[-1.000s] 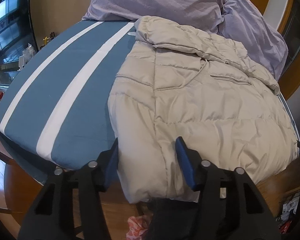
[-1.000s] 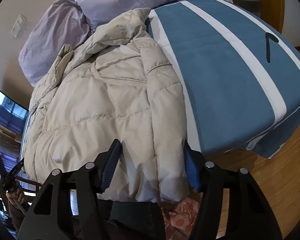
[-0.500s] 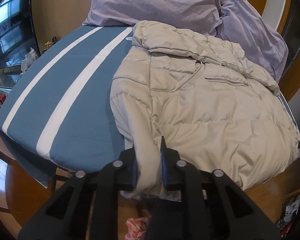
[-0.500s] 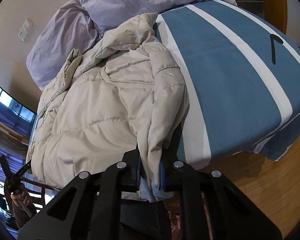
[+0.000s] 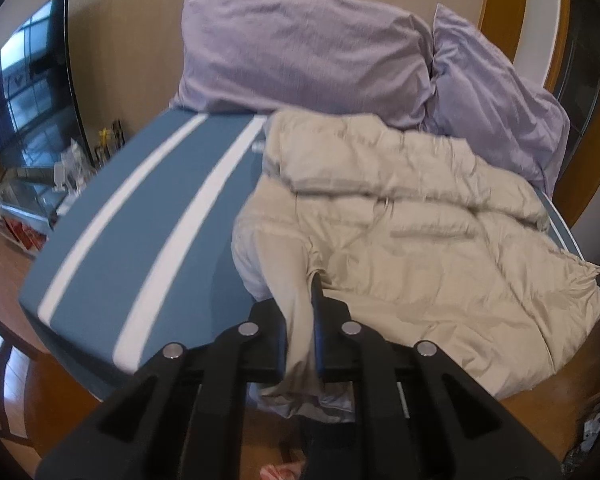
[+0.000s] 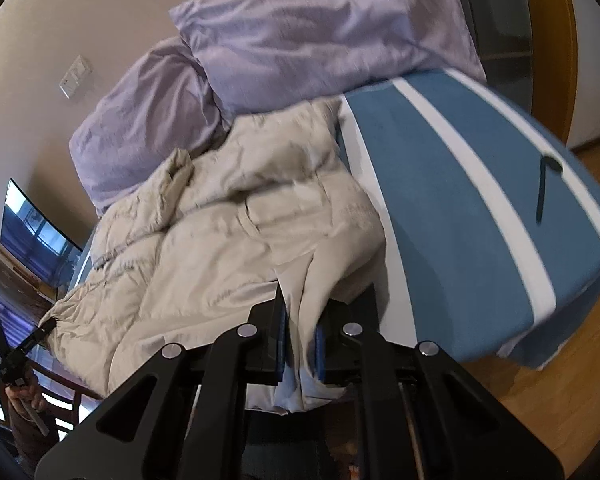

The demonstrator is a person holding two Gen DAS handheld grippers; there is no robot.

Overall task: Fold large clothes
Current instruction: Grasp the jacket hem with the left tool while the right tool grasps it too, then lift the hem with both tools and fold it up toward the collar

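Beige quilted puffer jacket [image 5: 412, 240] lies spread on a bed with a blue cover with white stripes [image 5: 148, 216], filling the centre and right of the left wrist frame and the centre left of the right wrist frame [image 6: 204, 248]. Two lilac pillows [image 5: 308, 52] stand against the wall behind its collar end. At the bottom centre of the left wrist frame, the left gripper [image 5: 300, 320] is pinched on the jacket's near hem corner; fabric rises between the black fingers [image 5: 322, 312] and hangs below them. At the bottom centre of the right wrist frame, the right gripper [image 6: 300, 332] is likewise clamped on the opposite hem corner, blue pads pressing the bunched fabric. Both hem corners stand raised off the bed. A dark slender object [image 6: 544, 184] lies on the cover, right of the jacket.
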